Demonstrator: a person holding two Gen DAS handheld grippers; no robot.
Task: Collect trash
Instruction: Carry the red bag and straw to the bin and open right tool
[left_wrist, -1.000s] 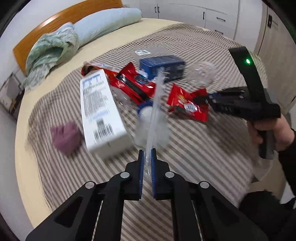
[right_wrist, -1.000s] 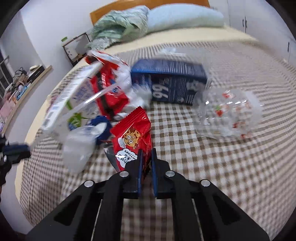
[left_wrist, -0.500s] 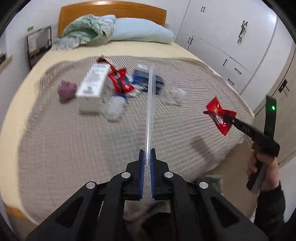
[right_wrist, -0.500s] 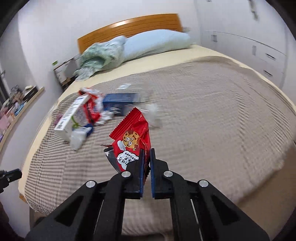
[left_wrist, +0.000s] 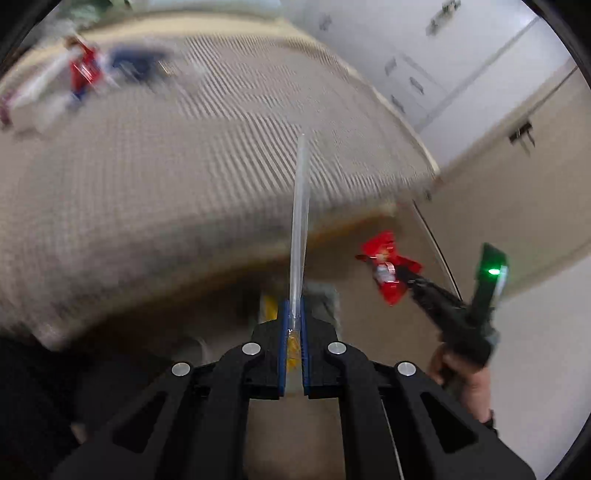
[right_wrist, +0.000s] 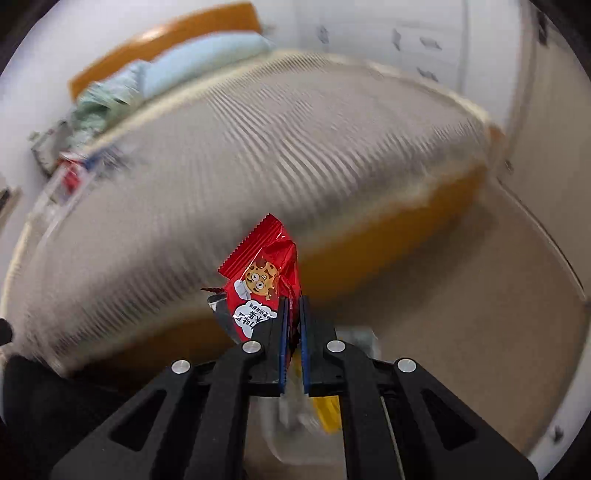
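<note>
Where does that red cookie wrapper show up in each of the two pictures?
Left wrist view: the red cookie wrapper is right of centre, off the bed, pinched in the right gripper.
Right wrist view: lower centre, just above the jaws.
Shared landmark: the striped bedspread.

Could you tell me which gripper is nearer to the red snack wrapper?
Right. The right gripper is shut on the red snack wrapper, which sticks up from its fingers. The left gripper is apart from it, holding a clear straw.

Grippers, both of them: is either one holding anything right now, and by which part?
Left gripper pinches a clear plastic straw at its near end. Right gripper grips a red snack wrapper by its lower edge.
</note>
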